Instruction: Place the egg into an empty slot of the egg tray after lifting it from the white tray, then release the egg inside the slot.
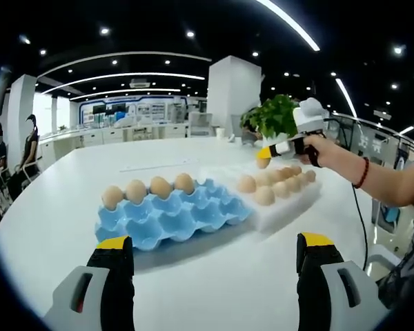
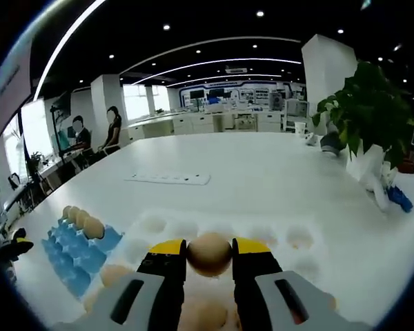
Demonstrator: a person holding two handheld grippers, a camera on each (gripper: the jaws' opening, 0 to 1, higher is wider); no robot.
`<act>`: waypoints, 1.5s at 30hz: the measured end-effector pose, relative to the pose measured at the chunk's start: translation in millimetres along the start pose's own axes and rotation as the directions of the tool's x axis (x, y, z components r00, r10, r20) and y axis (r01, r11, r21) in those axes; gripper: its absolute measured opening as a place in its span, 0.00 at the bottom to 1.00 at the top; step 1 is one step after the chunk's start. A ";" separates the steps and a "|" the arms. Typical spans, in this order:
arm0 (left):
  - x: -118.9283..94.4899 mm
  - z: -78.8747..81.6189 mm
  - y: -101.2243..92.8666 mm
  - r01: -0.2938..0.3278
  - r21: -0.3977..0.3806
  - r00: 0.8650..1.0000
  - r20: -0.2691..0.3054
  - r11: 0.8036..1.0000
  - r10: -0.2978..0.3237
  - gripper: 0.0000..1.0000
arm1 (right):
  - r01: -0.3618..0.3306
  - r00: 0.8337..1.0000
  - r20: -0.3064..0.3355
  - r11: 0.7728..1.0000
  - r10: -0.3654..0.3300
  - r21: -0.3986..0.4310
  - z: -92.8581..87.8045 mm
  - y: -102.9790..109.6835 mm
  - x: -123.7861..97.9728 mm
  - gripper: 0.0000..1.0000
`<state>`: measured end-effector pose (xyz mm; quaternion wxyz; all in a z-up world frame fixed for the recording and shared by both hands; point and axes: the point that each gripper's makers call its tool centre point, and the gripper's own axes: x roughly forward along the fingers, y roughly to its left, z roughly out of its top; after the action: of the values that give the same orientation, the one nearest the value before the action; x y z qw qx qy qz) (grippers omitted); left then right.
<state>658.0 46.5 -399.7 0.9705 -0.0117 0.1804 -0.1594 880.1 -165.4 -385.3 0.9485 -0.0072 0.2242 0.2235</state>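
Note:
A blue egg tray [image 1: 172, 217] lies on the white table with several eggs [image 1: 148, 189] along its far row. To its right sits the white tray [image 1: 290, 200] holding several eggs. In the left gripper view my right gripper [image 1: 264, 158] hangs above the white tray, shut on an egg. The right gripper view shows that egg [image 2: 209, 254] pinched between the yellow-tipped jaws, above the white tray [image 2: 262, 234], with the blue egg tray [image 2: 76, 248] at lower left. My left gripper [image 1: 214, 252] stands open over the table in front of both trays, nothing between its jaws.
A potted green plant [image 1: 272, 117] [image 2: 369, 114] stands behind the white tray. A flat white strip [image 2: 169, 178] lies farther out on the table. A person's forearm [image 1: 372, 176] with a red bracelet holds the right gripper. People sit at the far left.

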 end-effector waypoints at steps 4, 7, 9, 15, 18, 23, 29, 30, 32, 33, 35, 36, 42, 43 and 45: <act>-1.7 0.2 -0.3 0.004 -0.003 1.000 0.004 1.000 -0.004 1.00 | -0.022 1.000 0.000 1.000 0.022 -0.007 2.6 12.4 3.5 0.27; -3.5 -0.5 1.2 -0.004 0.001 1.000 0.001 1.000 0.004 1.00 | -0.034 0.999 0.001 0.999 0.034 -0.010 3.2 19.4 3.5 0.27; -4.7 -1.0 1.2 -0.004 0.003 1.000 -0.001 1.000 0.004 1.00 | -0.044 0.999 0.001 0.999 0.045 -0.015 4.1 26.5 6.6 0.27; -6.9 -1.2 2.7 -0.008 0.007 1.000 -0.003 1.000 0.008 1.00 | -0.070 0.998 -0.004 0.997 0.070 -0.017 0.7 44.8 9.1 0.27; -7.3 0.2 3.3 -0.008 0.009 1.000 0.000 1.000 0.008 1.00 | -0.085 0.996 -0.009 0.996 0.085 -0.024 1.5 53.2 12.6 0.27; -8.7 0.6 4.1 -0.008 0.010 1.000 0.001 1.000 0.008 1.00 | -0.108 0.994 -0.010 0.994 0.108 -0.026 2.2 66.6 15.2 0.27; -9.4 -0.8 2.9 -0.003 0.021 1.000 -0.009 1.000 0.003 1.00 | -0.134 0.991 -0.015 0.991 0.133 -0.022 3.0 78.6 18.7 0.27; -9.5 -0.7 2.9 -0.003 0.022 1.000 -0.009 1.000 0.003 1.00 | -0.138 0.990 -0.014 0.990 0.138 -0.018 1.8 82.7 16.5 0.27; -9.6 0.4 1.7 0.002 0.016 1.000 -0.002 1.000 -0.002 1.00 | -0.149 0.989 -0.013 0.989 0.148 -0.022 1.1 89.1 16.8 0.27; -9.6 0.6 1.4 0.002 0.015 1.000 -0.001 1.000 -0.002 1.00 | -0.153 0.988 -0.014 0.988 0.153 -0.022 1.0 91.6 17.3 0.27; -9.8 0.8 0.7 0.001 0.020 1.000 -0.001 1.000 -0.001 1.00 | -0.164 0.986 -0.018 0.986 0.163 -0.025 0.6 96.9 18.7 0.27; -10.1 1.0 -0.1 0.000 0.022 1.000 -0.001 1.000 0.000 1.00 | -0.178 0.984 -0.014 0.983 0.178 -0.043 -0.3 102.6 17.3 0.27; -10.5 1.5 -2.5 0.005 0.024 1.000 0.000 1.000 -0.005 1.00 | -0.212 0.977 -0.011 0.976 0.212 -0.045 3.1 116.1 22.3 0.27; -10.7 1.2 -2.8 0.003 0.025 1.000 -0.002 1.000 -0.003 1.00 | -0.215 0.977 -0.011 0.976 0.215 -0.044 3.1 117.8 23.1 0.27; -11.6 1.7 -3.4 0.005 0.022 1.000 0.002 1.000 -0.005 1.00 | -0.226 0.974 -0.013 0.973 0.226 -0.043 1.8 123.8 23.1 0.27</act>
<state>647.3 46.8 -393.8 0.9704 -0.0017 0.1776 -0.1637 846.3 -44.1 -382.9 0.9156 -0.0038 0.2226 0.3348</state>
